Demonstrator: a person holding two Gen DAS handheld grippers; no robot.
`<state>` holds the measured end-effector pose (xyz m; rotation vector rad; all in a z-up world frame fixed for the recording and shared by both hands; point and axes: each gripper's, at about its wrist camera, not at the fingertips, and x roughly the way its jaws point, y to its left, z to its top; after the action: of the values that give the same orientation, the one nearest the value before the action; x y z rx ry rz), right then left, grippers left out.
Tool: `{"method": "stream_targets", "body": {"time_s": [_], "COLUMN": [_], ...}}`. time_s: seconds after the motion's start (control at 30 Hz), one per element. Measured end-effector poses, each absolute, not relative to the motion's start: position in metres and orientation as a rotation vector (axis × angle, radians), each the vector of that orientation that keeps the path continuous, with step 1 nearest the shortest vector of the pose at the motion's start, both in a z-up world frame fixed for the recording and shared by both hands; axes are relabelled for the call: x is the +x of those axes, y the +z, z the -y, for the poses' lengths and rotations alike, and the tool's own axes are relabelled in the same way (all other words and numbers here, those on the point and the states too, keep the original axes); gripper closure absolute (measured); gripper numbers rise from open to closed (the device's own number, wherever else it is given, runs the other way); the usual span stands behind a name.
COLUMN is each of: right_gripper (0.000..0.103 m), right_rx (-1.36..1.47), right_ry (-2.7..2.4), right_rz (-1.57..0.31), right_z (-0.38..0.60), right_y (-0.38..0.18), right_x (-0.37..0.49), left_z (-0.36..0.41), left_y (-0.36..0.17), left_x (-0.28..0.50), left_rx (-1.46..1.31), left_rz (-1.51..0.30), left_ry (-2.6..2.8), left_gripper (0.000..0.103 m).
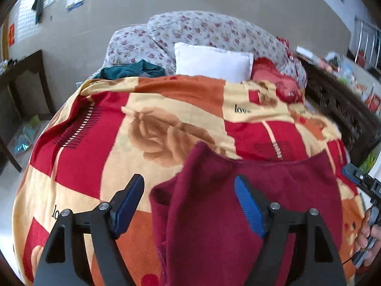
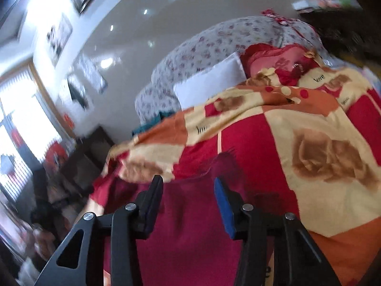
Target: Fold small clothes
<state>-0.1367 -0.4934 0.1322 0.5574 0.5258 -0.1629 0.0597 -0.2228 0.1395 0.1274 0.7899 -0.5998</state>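
Note:
A dark maroon fleece garment lies on a red, orange and cream blanket on a bed. One part of it is folded over towards the left. My left gripper is open just above the garment's left part, jaws wide apart, holding nothing. The right gripper shows at the right edge of the left wrist view, held by a hand. In the right wrist view my right gripper is open above the maroon garment. That view is blurred.
A white pillow, a floral quilt, a teal cloth and a red cushion lie at the bed's head. A dark wooden table stands left. A carved dark wood bed frame runs along the right.

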Motion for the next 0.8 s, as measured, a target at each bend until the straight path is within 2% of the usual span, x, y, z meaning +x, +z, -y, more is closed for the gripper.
{"method": "stream_targets", "body": {"time_s": [0.37,0.5,0.63,0.8], "right_gripper": [0.056,0.057,0.057,0.056], "right_rx": [0.584,0.583,0.554,0.489], "right_ry": [-0.34,-0.36,-0.365,-0.34], "right_rz": [-0.691,-0.795,-0.781,-0.694], "right_z": [0.53,0.54,0.537,0.513], "right_y": [0.074,0.049,0.056,0.096], "right_x": [-0.085,-0.069,-0.072,-0.107], "left_z": [0.237,0.242,0.242,0.234], "left_y": [0.072,0.066,0.069,0.089], "left_x": [0.126,0.129,0.124,0.116], "left_rx": [0.047,0.069,0.096,0.065], "left_rz": [-0.958,-0.919,-0.898,-0.845], "left_ry": [-0.401,-0.382,-0.378,-0.381], "left_gripper": [0.025,0.015,0.014,0.014]}}
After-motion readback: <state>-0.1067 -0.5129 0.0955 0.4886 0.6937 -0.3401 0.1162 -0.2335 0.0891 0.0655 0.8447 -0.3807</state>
